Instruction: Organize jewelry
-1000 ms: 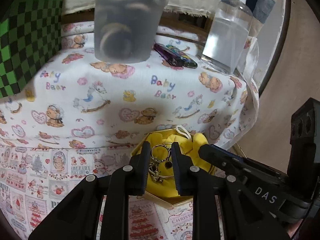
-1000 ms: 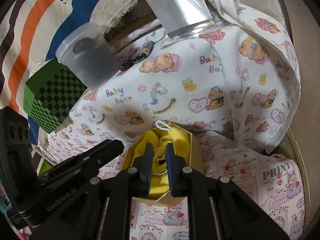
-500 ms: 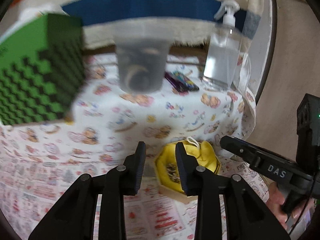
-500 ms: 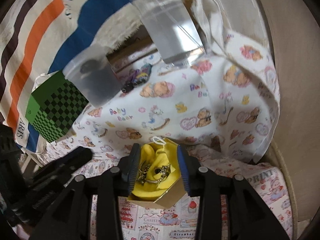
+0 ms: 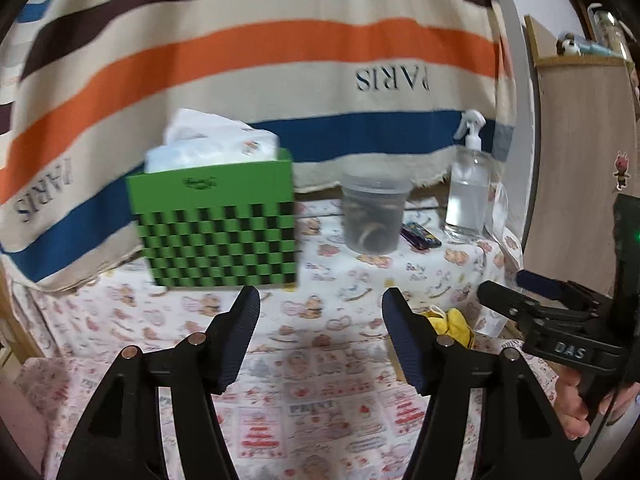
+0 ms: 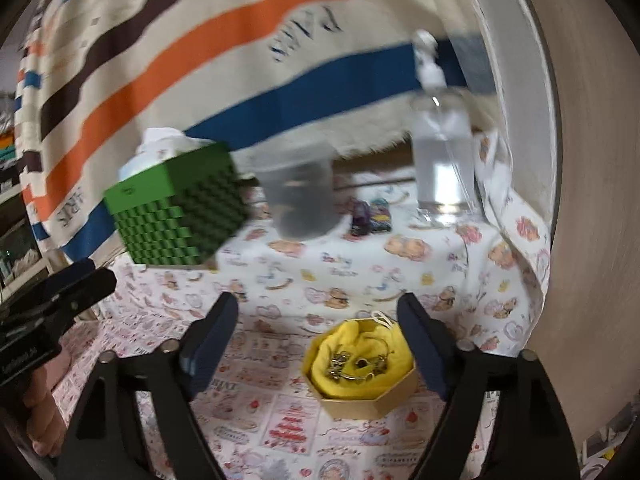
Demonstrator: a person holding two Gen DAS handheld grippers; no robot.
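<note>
A tan hexagonal box point(image 6: 362, 400) lined with yellow cloth point(image 6: 352, 344) sits on the patterned tablecloth. Several metal jewelry pieces point(image 6: 356, 364) lie on the cloth inside it. My right gripper point(image 6: 318, 344) is open and empty, raised above and in front of the box, which shows between its fingers. My left gripper point(image 5: 320, 328) is open and empty, raised to the left of the box; only a bit of yellow cloth point(image 5: 452, 326) shows behind its right finger. The right gripper also shows at the right of the left wrist view point(image 5: 520, 308).
A green checkered tissue box point(image 5: 216, 224) stands at the back left. A clear plastic cup point(image 5: 374, 216), two small dark objects point(image 5: 420, 236) and a clear spray bottle point(image 5: 468, 192) stand at the back. A striped cloth point(image 5: 280, 52) hangs behind. A wall point(image 6: 592, 200) is at the right.
Both grippers let go of the jewelry in the box, opened wide and pulled back and up away from it. The jewelry now lies in the box.
</note>
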